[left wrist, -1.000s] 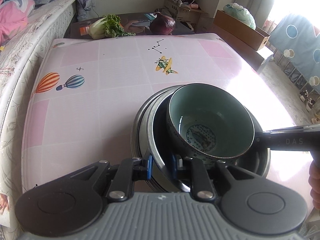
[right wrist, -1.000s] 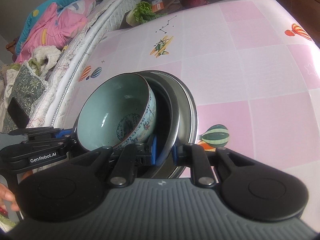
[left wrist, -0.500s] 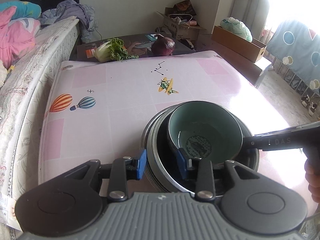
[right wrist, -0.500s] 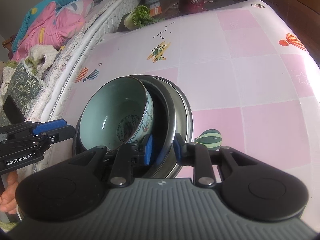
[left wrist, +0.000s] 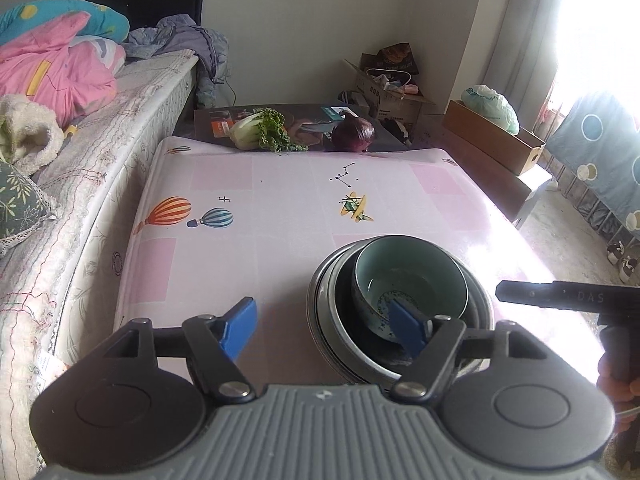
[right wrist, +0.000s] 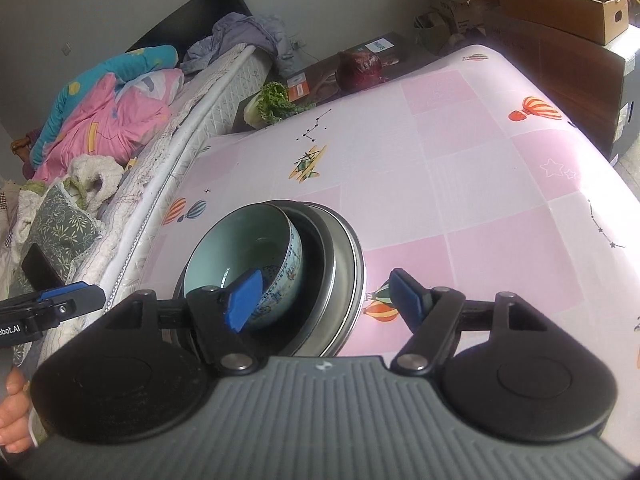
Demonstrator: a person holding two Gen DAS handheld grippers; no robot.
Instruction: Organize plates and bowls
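A teal ceramic bowl (left wrist: 410,286) sits tilted inside a stack of metal bowls (left wrist: 324,312) on the pink patterned table (left wrist: 260,240). My left gripper (left wrist: 323,326) hovers just before the stack's near rim. Its jaws are opening, and the blue pads (left wrist: 240,324) touch nothing. In the right wrist view the same teal bowl (right wrist: 240,248) leans in the metal stack (right wrist: 346,256). My right gripper (right wrist: 326,300) straddles the stack's rim from the other side, its jaws opening with the pads off the rim. Each gripper shows in the other's view: the right gripper (left wrist: 560,298) and the left gripper (right wrist: 52,308).
A bed (left wrist: 80,168) with pink bedding runs along the table's left side. A leafy green vegetable (left wrist: 264,134) and a red cabbage (left wrist: 354,134) lie beyond the table's far edge. Cardboard boxes (left wrist: 496,140) stand at the back right. A person's hand (right wrist: 12,412) holds the left gripper.
Both grippers were shut on the metal stack's rim. They have let go, spread wide, and drawn back and upward. The stack with the teal bowl rests on the table.
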